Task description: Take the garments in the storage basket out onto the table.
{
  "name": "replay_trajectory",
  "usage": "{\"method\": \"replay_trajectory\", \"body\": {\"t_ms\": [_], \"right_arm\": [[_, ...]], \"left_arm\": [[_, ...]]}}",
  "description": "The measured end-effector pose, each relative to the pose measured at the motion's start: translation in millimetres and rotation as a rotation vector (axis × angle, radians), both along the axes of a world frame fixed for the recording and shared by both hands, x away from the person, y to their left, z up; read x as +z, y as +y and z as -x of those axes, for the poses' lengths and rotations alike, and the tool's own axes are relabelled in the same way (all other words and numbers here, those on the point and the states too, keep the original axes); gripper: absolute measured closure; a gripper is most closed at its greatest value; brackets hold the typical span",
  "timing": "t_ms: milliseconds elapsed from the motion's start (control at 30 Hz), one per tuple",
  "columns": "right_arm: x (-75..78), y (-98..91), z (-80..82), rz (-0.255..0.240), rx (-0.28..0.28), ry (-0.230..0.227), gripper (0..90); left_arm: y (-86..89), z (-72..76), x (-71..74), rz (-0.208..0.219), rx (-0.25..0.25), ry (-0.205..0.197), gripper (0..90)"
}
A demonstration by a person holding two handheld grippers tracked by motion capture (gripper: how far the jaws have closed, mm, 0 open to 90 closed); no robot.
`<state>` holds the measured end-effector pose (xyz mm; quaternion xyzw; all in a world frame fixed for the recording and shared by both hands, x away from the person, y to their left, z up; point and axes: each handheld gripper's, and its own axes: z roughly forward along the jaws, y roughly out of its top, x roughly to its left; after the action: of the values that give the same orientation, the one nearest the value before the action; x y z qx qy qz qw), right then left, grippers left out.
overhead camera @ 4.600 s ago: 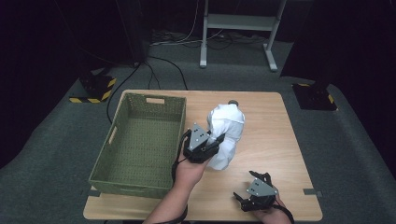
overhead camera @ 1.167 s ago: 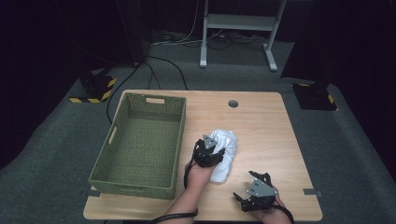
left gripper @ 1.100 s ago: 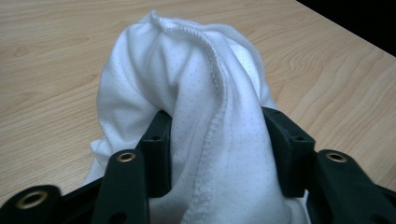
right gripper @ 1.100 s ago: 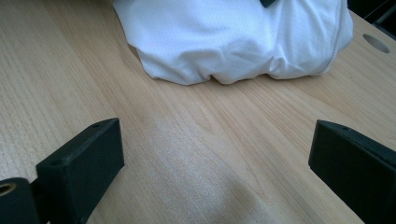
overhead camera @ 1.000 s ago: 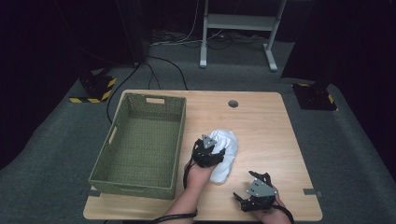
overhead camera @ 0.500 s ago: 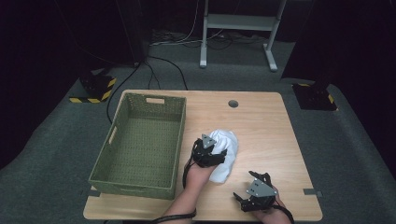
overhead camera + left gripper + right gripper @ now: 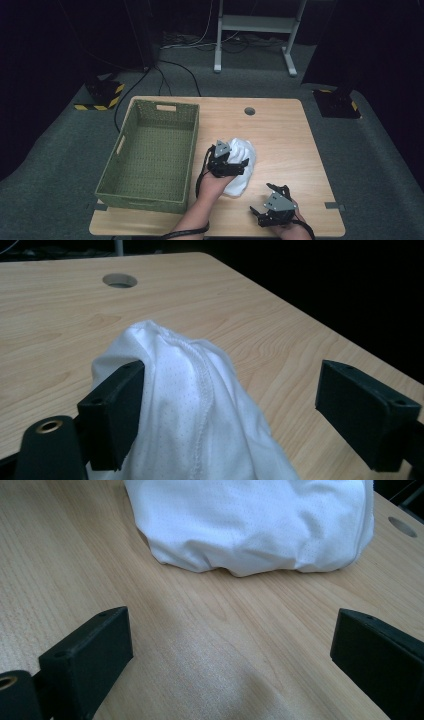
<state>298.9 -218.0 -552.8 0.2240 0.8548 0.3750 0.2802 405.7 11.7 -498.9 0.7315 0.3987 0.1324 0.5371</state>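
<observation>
High view: cloth (image 7: 241,167) lies beside basket (image 7: 150,150), well inside table (image 7: 300,130) edges.

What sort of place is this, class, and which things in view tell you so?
Probably a lab or studio set up for recording handling tasks, not a home: a bare wooden table with a cable hole, grey carpet with loose cables, and hazard-striped floor weights against dark surroundings.

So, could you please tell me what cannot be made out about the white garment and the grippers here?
- White garment: its near-left part, high view, hidden by the left gripper.
- Garment's kind: bunched up, every view.
- Garment's far end, right gripper view: cut by the top edge.
- Right gripper: jaw tips small and dark, high view.
</observation>
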Motion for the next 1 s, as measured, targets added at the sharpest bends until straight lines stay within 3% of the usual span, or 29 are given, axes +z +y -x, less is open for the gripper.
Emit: {"method": "replay_trajectory", "body": {"t_ms": [333, 467, 633, 1000], "right_arm": [[0.0, 0.2, -0.3, 0.003, 0.002, 0.001, 2.9], [0.0, 0.2, -0.3, 0.002, 0.000, 0.003, 2.9], [-0.3, 0.8, -0.1, 0.009, -0.001, 0.001, 2.9], [-0.3, 0.9, 0.1, 0.012, 0.000, -0.004, 2.9]], "left_arm": [[4.4, 5.7, 16.1, -0.006, -0.010, -0.039, 6.9], [5.6, 12.7, 24.7, -0.029, -0.017, -0.071, 4.6], [7.3, 18.4, 28.2, -0.037, -0.013, -0.075, 0.5], [15.8, 39.7, 34.0, -0.054, -0.041, -0.103, 0.3]]}}
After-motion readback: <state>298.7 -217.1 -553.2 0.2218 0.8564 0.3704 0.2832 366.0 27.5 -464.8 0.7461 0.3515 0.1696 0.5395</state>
